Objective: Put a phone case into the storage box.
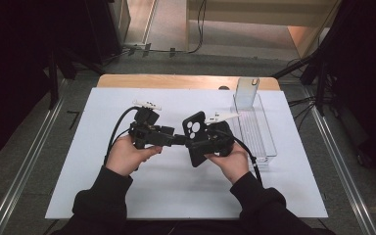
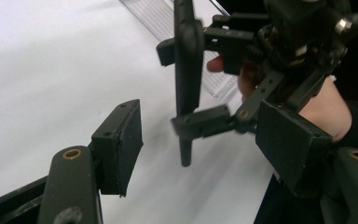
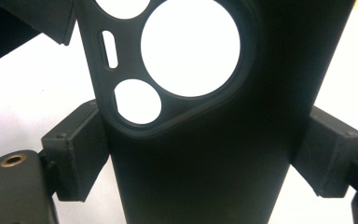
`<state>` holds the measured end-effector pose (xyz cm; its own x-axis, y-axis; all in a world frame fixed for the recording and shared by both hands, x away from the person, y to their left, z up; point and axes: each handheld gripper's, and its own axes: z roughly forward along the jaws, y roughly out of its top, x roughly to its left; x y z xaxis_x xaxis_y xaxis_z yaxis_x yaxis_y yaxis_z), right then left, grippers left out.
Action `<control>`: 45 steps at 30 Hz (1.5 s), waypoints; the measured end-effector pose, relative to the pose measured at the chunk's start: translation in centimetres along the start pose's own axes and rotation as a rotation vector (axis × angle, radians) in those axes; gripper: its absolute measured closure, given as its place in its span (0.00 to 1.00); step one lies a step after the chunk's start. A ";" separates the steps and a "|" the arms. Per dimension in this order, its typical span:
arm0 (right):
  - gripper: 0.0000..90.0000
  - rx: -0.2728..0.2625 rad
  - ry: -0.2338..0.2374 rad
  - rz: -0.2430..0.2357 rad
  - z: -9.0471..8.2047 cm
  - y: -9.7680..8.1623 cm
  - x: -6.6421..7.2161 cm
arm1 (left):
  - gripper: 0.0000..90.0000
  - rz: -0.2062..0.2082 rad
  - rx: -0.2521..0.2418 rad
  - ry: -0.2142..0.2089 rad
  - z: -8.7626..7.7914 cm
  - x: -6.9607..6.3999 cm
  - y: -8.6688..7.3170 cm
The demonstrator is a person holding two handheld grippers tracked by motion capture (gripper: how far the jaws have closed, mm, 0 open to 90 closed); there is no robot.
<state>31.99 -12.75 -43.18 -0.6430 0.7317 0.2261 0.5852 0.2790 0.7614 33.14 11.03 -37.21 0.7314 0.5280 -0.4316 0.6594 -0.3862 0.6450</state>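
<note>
Case (image 1: 195,138): black phone case, off the table, clamped across its width by right gripper (image 1: 206,145)
Left gripper (image 2: 200,140): jaws apart, near case edge
Handling: likely light, flexible; grip the side edges below the camera cutout

Both claws held mid-air, facing each other

Left hand (image 1: 126,154) grips the left claw (image 1: 180,139), pointed right, jaws spread wide with nothing between. Right hand (image 1: 232,160) grips the right claw (image 3: 200,154), pointed left, jaws pressed on both sides of a case (image 1: 196,137). Dark sleeves (image 1: 103,196) enter from the bottom, forearms angled inward.
</note>
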 end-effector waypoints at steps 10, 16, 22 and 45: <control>0.14 -0.003 0.054 0.001 -1.5 0.5 -1.4 | 0.35 0.086 0.008 0.016 0.2 1.3 -2.6; 0.14 -0.013 0.083 0.000 -2.8 1.1 -1.8 | 0.35 0.124 0.014 0.029 0.5 2.0 -4.5; 0.14 -0.021 0.085 -0.007 -4.0 1.5 -2.1 | 0.35 0.109 0.050 0.018 0.9 3.0 -6.6; 0.14 -0.081 -0.053 0.079 -8.3 2.6 -5.7 | 0.35 0.050 0.025 0.108 -1.5 3.8 -11.3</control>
<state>33.11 -21.36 -37.44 -0.5679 0.7821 0.2567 0.5900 0.1693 0.7894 28.19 18.50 -45.16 0.7416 0.5852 -0.3279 0.6274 -0.4321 0.6477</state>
